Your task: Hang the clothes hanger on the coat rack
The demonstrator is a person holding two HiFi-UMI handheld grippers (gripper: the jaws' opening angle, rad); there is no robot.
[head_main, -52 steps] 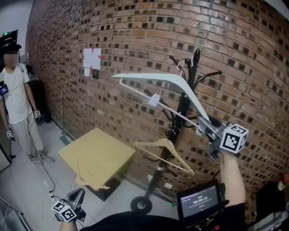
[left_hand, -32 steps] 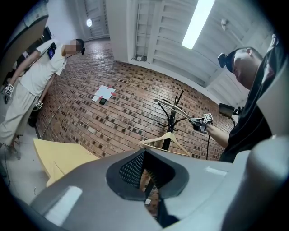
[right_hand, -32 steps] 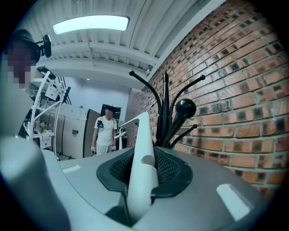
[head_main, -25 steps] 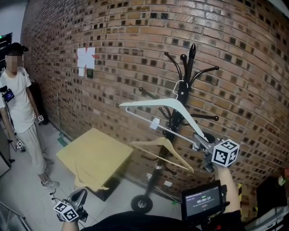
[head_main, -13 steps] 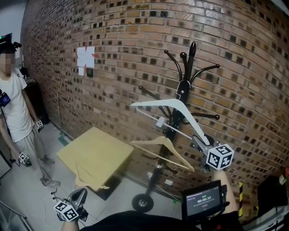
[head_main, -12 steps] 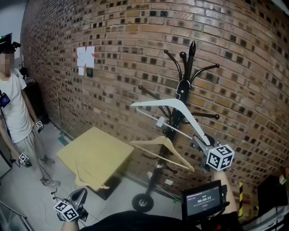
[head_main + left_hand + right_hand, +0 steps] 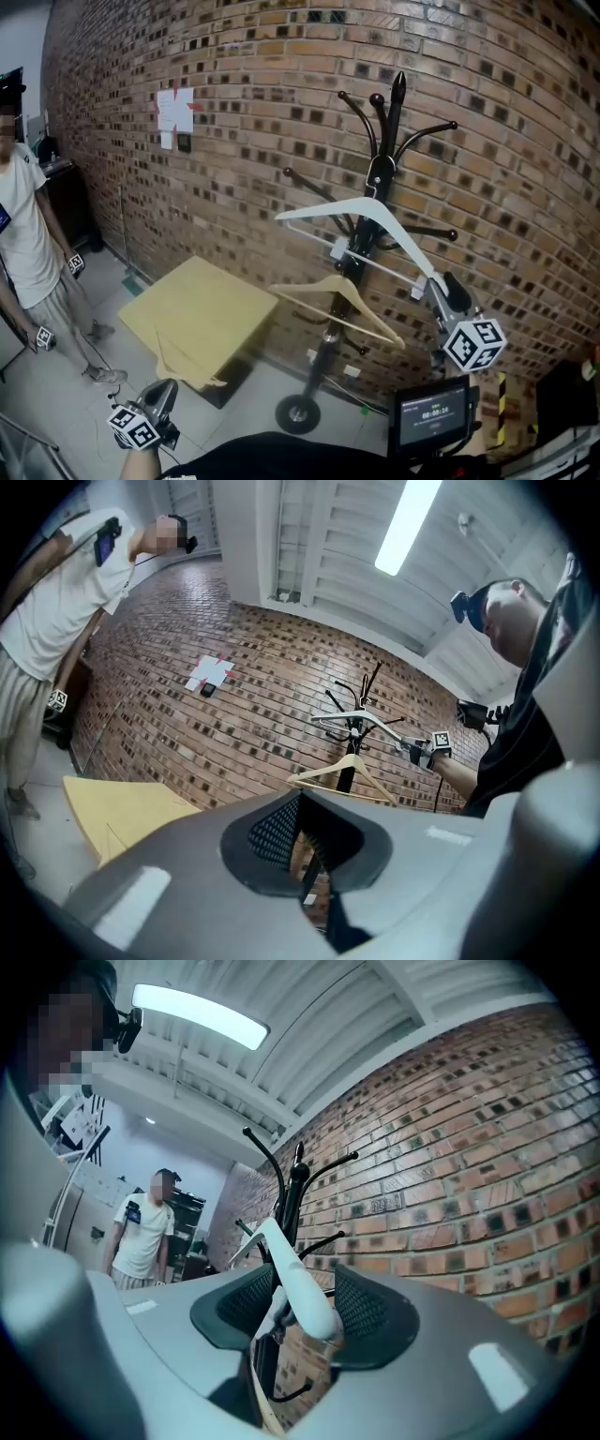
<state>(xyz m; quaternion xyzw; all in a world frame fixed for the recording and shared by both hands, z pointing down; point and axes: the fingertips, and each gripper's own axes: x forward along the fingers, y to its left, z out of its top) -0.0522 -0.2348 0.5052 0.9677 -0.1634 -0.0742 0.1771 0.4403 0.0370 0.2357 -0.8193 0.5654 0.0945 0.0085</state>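
nearly done: white hanger (image 7: 361, 208) hooked on coat rack (image 7: 386, 141); right gripper (image 7: 444, 284) jaws opening around its end; left gripper (image 7: 161, 398) closed, empty.

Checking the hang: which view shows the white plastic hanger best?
Head view: whole white plastic hanger on the black coat rack. Right gripper view: only its tip between opening fingers. Left gripper view: tiny.
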